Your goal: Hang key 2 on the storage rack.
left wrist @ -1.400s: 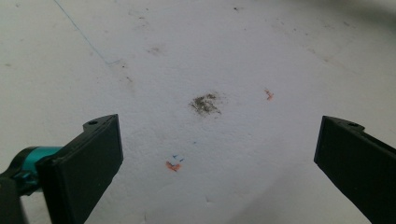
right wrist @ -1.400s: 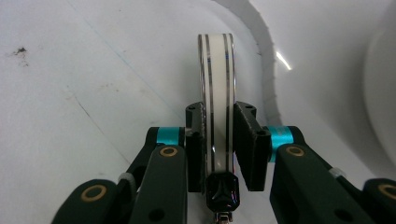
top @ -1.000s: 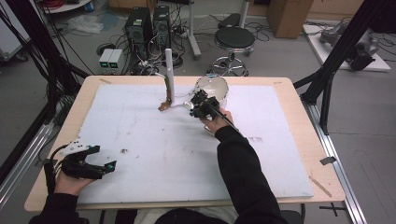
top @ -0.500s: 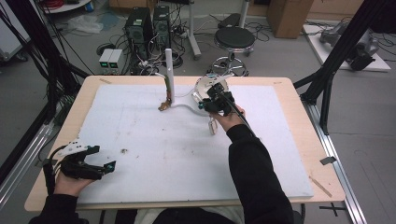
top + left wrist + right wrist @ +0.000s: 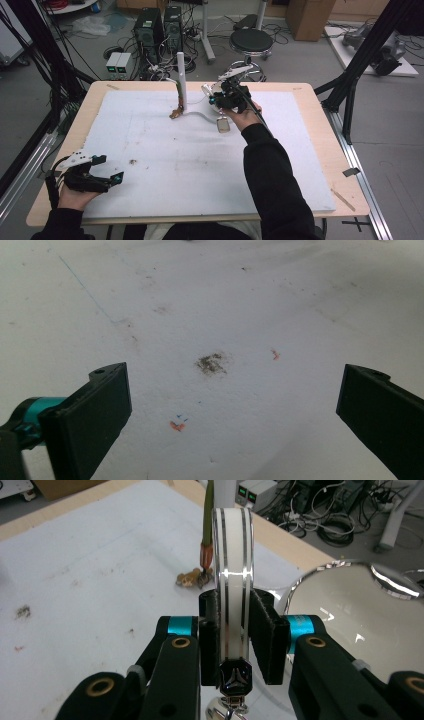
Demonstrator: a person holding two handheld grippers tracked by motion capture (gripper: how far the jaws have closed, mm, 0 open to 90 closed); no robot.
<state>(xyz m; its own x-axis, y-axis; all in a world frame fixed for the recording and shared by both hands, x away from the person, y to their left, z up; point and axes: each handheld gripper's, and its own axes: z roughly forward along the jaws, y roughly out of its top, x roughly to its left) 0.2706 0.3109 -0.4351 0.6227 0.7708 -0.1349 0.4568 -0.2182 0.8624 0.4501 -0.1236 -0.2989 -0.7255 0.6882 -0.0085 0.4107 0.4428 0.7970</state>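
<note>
Right gripper point(image 5: 232, 640) jaws clamped on a white ring point(image 5: 232, 580) — left gripper point(image 5: 235, 405) jaws apart, holding nothing.

A pale wooden counter point(image 5: 320, 130) carries a white sheet point(image 5: 200, 150) over most of its top. On the sheet, far centre, stands a white upright post point(image 5: 181, 80) on a curved base; just right of it lies a small flat tag point(image 5: 224, 126). A dark smudge point(image 5: 133, 161) marks the near left.

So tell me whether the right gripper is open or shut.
Shut: in the right gripper view, the right gripper has both jaws pressed against a white, silver-striped band.
</note>
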